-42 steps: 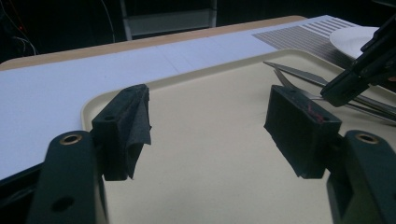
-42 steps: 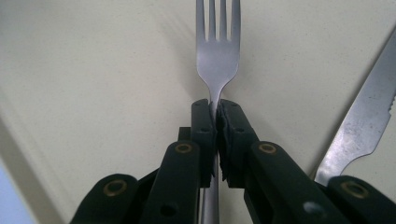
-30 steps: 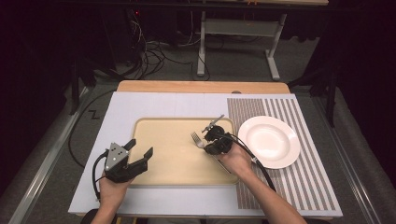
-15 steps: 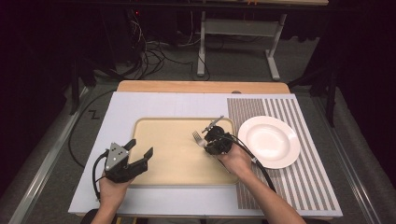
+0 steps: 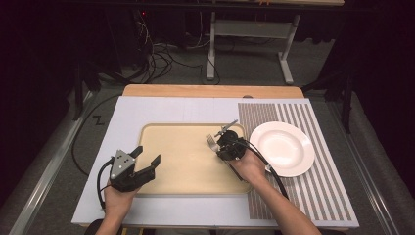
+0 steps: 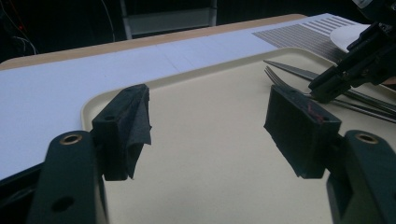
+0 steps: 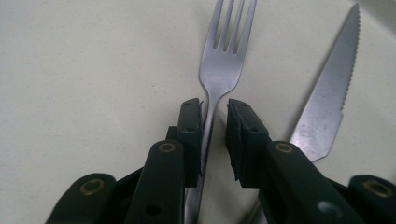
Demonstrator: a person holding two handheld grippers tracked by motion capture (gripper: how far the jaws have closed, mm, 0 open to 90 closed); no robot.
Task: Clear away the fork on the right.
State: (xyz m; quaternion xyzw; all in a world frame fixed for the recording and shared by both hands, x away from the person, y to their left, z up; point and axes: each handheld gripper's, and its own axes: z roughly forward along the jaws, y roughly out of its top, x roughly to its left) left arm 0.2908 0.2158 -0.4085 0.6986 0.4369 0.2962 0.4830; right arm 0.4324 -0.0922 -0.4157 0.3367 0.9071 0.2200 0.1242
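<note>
A steel fork [image 7: 224,60] lies on the beige tray [image 7: 93,70], with a serrated knife [image 7: 329,102] to its right. My right gripper [image 7: 215,116] straddles the fork's neck. Its jaws have just been opening, and a gap shows between the right pad and the handle. In the high view the right gripper [image 5: 220,144] sits at the tray's [image 5: 181,161] right part, over the fork [image 5: 211,142] and beside the knife [image 5: 229,126]. My left gripper [image 5: 148,154] hovers open and empty over the tray's front left edge, its jaws [image 6: 210,121] wide apart.
A white plate [image 5: 283,148] rests on the striped mat [image 5: 313,196] right of the tray. The tray lies on a white board [image 5: 127,117] with a wooden strip behind it. Cables and a table frame stand on the floor beyond.
</note>
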